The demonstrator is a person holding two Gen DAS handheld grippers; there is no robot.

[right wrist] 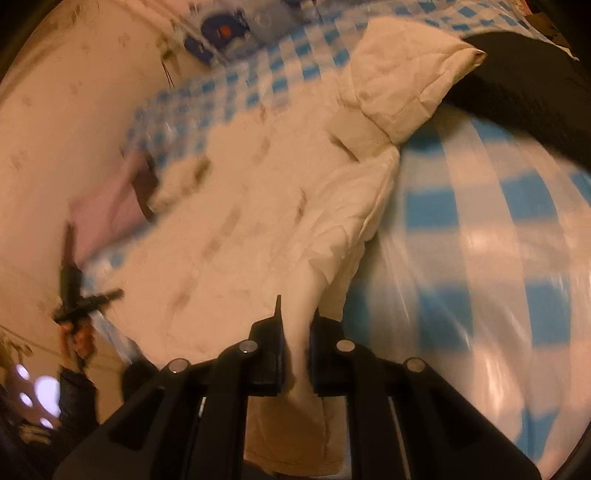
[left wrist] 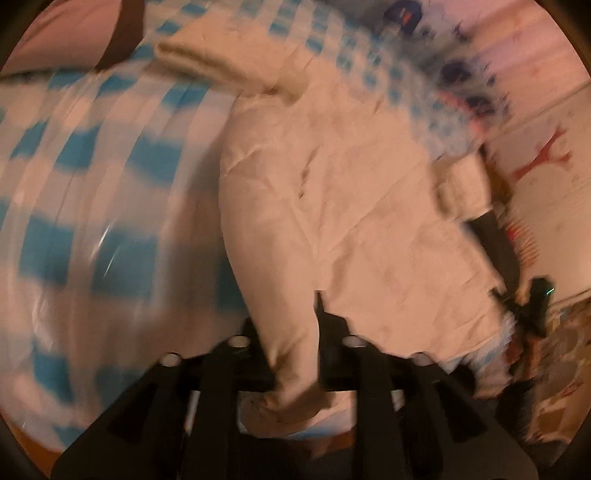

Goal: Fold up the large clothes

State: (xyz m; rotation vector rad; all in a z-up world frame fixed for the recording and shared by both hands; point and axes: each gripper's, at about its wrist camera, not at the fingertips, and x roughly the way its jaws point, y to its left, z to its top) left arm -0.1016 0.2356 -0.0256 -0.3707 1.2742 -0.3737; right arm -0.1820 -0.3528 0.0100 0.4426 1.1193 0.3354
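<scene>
A large cream padded jacket lies spread on a blue-and-white checked bedsheet. My left gripper is shut on a bunched edge of the jacket and lifts it. The jacket also shows in the right wrist view, with one cuffed sleeve lying at the top. My right gripper is shut on another edge of the jacket. Each gripper shows small in the other's view, the right one and the left one. Both views are blurred.
The checked bedsheet covers the bed. A dark garment lies at the top right in the right wrist view. A patterned pillow lies by the wall. A pink cloth lies at the left.
</scene>
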